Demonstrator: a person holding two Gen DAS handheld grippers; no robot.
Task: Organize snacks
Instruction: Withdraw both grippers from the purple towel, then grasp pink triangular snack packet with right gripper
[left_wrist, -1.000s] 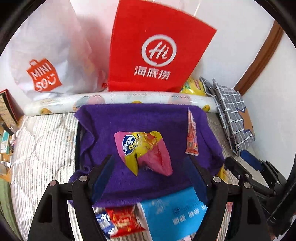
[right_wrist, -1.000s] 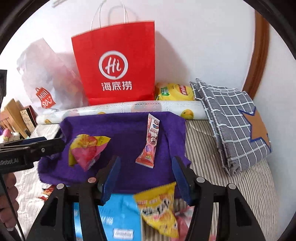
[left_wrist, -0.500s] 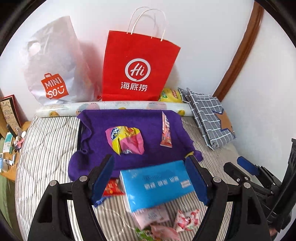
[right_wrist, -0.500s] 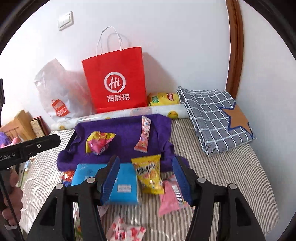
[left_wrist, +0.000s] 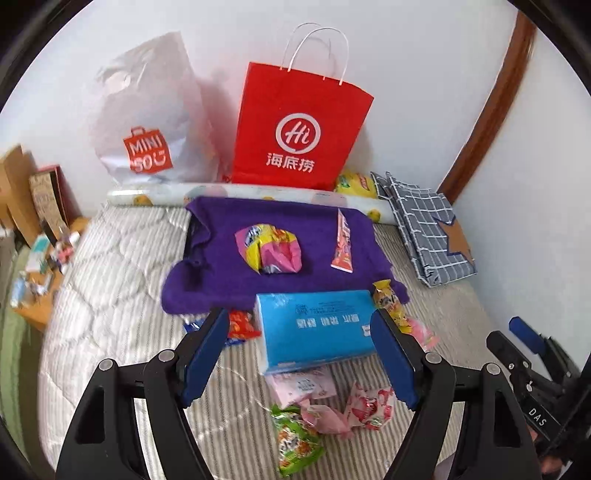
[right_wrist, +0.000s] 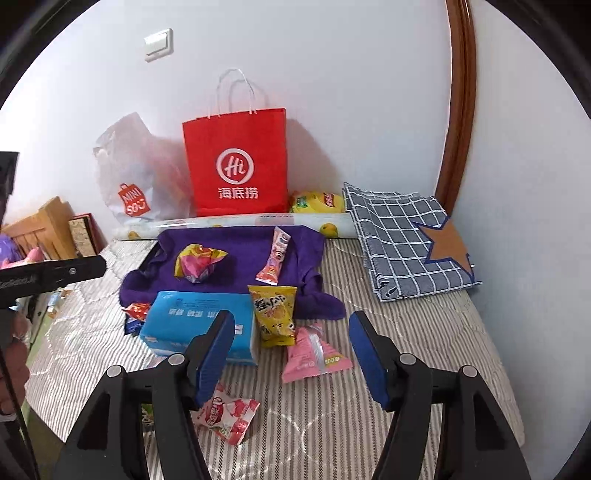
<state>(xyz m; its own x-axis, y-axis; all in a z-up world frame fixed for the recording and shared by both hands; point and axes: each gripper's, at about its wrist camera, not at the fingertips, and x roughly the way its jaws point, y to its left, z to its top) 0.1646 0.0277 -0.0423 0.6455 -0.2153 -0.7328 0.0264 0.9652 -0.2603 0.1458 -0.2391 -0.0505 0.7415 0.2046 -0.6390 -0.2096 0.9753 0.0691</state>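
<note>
On the striped bed lies a purple cloth (left_wrist: 221, 273) (right_wrist: 236, 243) bearing a crumpled yellow-pink snack packet (left_wrist: 269, 251) (right_wrist: 197, 262) and a slim pink stick packet (left_wrist: 343, 243) (right_wrist: 275, 256). In front of it lie a blue tissue pack (left_wrist: 314, 328) (right_wrist: 184, 317), a yellow packet (right_wrist: 275, 310), a pink triangular packet (right_wrist: 314, 354), red-white packets (left_wrist: 369, 406) (right_wrist: 229, 413) and a green packet (left_wrist: 295, 443). My left gripper (left_wrist: 297, 317) hangs open above the blue pack, holding nothing. The jaws of my right gripper (right_wrist: 291, 321) are opening over the yellow and pink packets, nothing between them.
A red paper bag (left_wrist: 299, 125) and a white plastic bag (left_wrist: 147, 118) lean on the wall behind a printed roll (left_wrist: 258, 194). A folded checked cloth (right_wrist: 406, 236) and a yellow chip bag (right_wrist: 317, 202) lie at the right. Cluttered shelves (left_wrist: 33, 236) border the bed's left edge.
Both grippers drew back and rose from the purple cloth, so the blue pack and loose packets in front came into view. The right jaws spread slightly wider.
</note>
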